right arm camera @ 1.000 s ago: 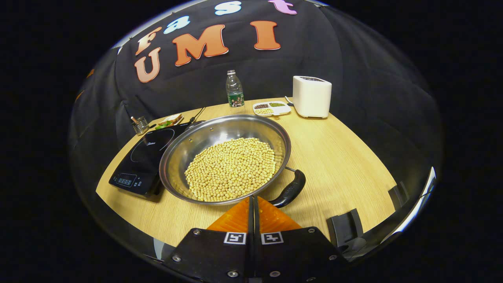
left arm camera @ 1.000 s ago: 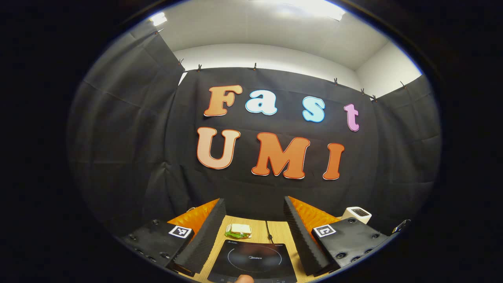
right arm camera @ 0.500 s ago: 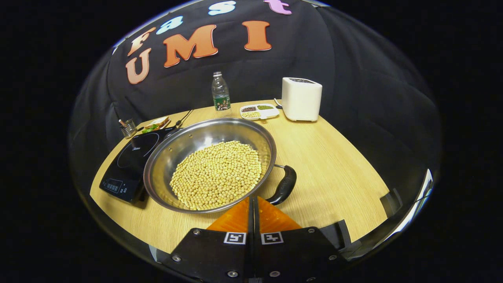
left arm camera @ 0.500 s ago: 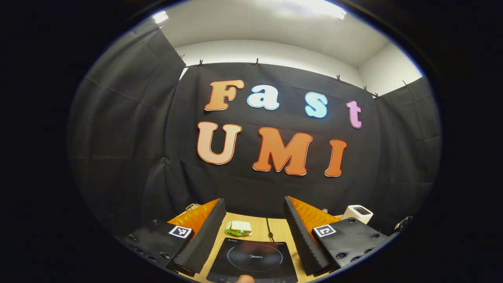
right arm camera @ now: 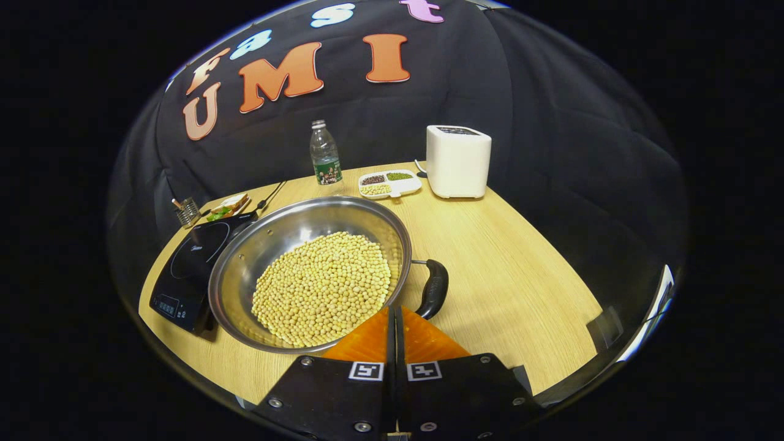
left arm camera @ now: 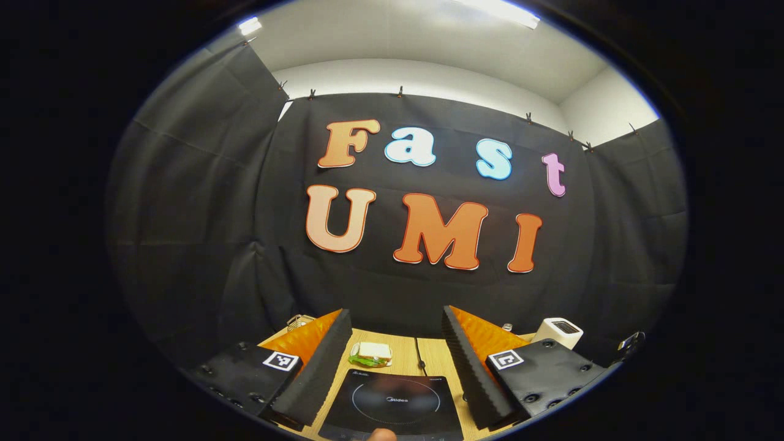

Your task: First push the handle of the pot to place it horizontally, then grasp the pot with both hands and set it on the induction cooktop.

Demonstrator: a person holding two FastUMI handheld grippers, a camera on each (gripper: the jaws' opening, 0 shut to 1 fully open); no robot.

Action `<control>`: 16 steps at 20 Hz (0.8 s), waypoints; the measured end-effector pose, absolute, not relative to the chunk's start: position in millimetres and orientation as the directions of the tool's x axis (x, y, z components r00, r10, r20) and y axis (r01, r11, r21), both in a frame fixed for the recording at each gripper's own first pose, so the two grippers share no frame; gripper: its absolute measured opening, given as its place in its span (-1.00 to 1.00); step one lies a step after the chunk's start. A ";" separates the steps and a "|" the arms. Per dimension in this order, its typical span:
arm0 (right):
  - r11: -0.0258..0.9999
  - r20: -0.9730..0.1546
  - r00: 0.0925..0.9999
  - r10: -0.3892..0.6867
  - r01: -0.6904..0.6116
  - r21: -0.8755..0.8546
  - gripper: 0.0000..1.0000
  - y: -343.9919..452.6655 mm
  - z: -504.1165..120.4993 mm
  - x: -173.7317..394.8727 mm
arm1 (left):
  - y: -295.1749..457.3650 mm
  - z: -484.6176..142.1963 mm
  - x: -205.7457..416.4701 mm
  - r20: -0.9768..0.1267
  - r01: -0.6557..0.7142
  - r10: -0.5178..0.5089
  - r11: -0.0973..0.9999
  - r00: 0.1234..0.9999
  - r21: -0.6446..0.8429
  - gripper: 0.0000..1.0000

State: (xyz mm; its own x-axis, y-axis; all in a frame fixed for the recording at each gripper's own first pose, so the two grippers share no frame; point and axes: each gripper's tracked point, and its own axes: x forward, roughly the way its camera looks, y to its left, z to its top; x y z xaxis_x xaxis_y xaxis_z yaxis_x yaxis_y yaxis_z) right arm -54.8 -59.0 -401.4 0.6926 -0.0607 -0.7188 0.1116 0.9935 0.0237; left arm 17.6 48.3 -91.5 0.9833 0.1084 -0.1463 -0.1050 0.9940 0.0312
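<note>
Behind the pot (right arm camera: 309, 269), bottle (right arm camera: 324, 153) and toaster (right arm camera: 458, 161) stand.

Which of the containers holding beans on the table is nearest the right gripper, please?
The steel pot of yellow beans, right before the shut right gripper; the small divided tray sits far back by the toaster.

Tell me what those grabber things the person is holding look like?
Each gripper has black plates studded with screws, each plate carrying a small black-and-white square marker. The left gripper has two orange, wedge-shaped fingers lined with ridged black foam. The right gripper shows the same orange fingers pressed together.
</note>
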 end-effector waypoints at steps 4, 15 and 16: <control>0.994 -0.717 0.694 -0.062 0.112 0.022 -1.00 -67.1 -402.6 -45.0 | 50.5 -95.9 23.6 -0.157 -0.119 0.122 0.992 0.980 0.034 0.97; 0.995 -0.708 0.702 -0.077 0.099 -0.010 -1.00 -84.4 -403.7 -19.7 | 51.5 -116.5 30.5 -0.171 -0.139 0.145 0.989 0.975 0.049 0.97; 0.995 -0.709 0.701 -0.075 0.094 -0.012 -1.00 -85.5 -404.2 -16.5 | 50.3 -122.6 34.3 -0.181 -0.132 0.139 0.990 0.974 0.050 0.97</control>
